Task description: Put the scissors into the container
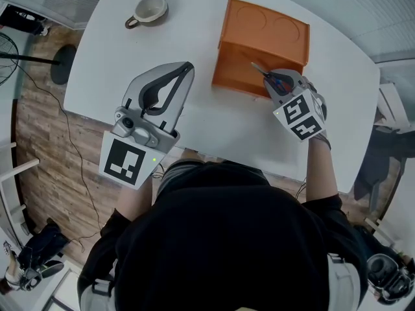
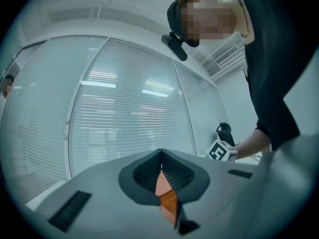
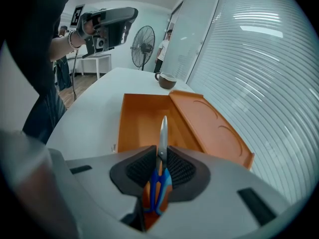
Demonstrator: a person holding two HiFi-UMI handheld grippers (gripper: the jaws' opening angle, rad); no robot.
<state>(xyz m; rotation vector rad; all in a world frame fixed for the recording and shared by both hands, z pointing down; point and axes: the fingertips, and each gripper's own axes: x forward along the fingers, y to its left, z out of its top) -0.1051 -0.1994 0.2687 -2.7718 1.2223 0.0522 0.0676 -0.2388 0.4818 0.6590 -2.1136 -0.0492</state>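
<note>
My right gripper (image 3: 160, 156) is shut on the scissors (image 3: 162, 138): blue and orange handles sit between the jaws and the steel blades point forward over the orange container (image 3: 149, 126). In the head view the right gripper (image 1: 277, 81) hovers at the near edge of the orange container (image 1: 259, 47), whose lid (image 1: 266, 28) stands open at the back, with the scissors (image 1: 267, 74) sticking out over the box. My left gripper (image 1: 186, 67) is raised over the table's left part, tilted up, jaws closed on nothing. In the left gripper view the left gripper (image 2: 160, 161) faces window blinds.
A beige mug (image 1: 148, 10) stands at the far left of the white table (image 1: 214, 125), also seen as the mug (image 3: 166, 79) beyond the container. A floor fan (image 3: 143, 46) and people stand far off in the room.
</note>
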